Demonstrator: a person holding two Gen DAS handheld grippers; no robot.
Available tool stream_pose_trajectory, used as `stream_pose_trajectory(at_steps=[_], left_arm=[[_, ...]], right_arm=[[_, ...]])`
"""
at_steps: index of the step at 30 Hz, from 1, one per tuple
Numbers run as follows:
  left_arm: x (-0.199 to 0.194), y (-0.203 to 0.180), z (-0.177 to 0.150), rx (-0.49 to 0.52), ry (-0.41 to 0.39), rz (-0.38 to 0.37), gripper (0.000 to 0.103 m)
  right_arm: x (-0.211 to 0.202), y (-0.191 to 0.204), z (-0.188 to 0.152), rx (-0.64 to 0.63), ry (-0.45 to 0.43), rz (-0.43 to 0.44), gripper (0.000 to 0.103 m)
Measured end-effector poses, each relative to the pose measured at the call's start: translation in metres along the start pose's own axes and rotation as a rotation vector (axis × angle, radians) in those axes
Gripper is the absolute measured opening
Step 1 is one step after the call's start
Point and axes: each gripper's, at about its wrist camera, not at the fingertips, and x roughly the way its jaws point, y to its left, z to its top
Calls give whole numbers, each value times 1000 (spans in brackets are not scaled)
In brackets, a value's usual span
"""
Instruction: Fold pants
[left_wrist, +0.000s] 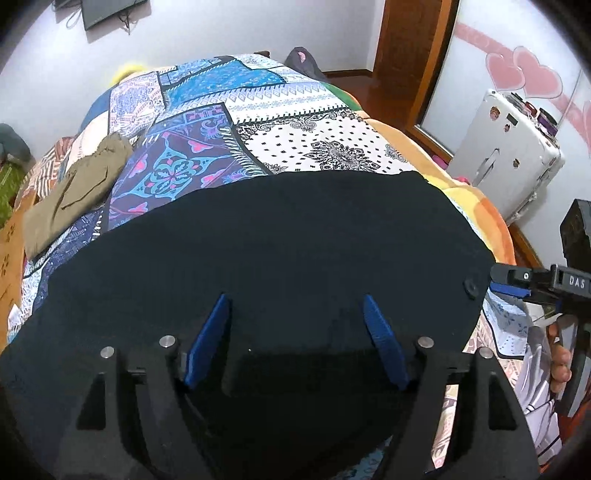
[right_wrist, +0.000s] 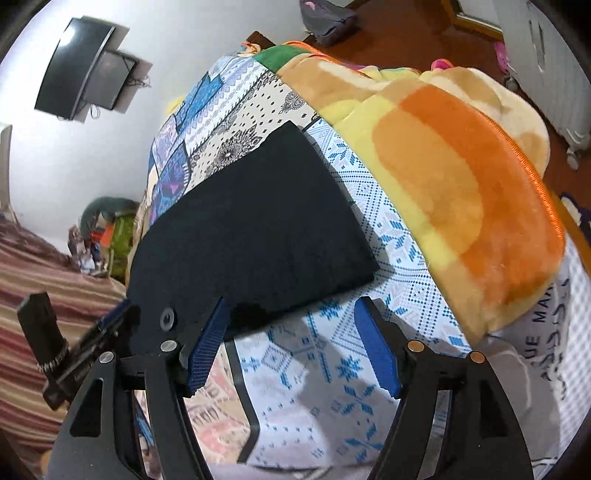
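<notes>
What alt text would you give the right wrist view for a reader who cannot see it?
Open right tongs hover over the near corner of black pants lying flat on a bed's patterned sheet. An orange and yellow blanket is bunched to the right, and the left tongs show at the pants' left edge.

Patchwork bedspread, orange blanket, olive garment, white suitcase, monitors.

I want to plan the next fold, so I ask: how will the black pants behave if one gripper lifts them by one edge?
The black pants lie flat in layers on the patterned bedsheet, so they are probably floppy and the layers may slide apart. The thick edge hints at some weight. The matte cloth should not slip from the open left gripper.
</notes>
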Motion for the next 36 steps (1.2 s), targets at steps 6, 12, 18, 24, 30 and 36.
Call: stream_pose_trajectory(at_steps=[6,12,18,24,30,36], left_arm=[[2,-6,2,10,-3,1,77],[3,-15,3,25,-10,5,77],[3,-21,3,28,-14,5,77],[-8,-15,8,21,-34,5,77],[-42,18,14,-54,-132,30,77],[-76,60,9,-126,-215,76,77]], right_arm=[[1,-10,8,52,-23,54,68],[-4,-4,10,6,-59,78,50],[-12,12,15,-108,-120,83,24],[-22,43,26,-215,-167,81,21],[-31,82,37,-316,-211,109,13],[-23,125,41,-425,-234,140,11]])
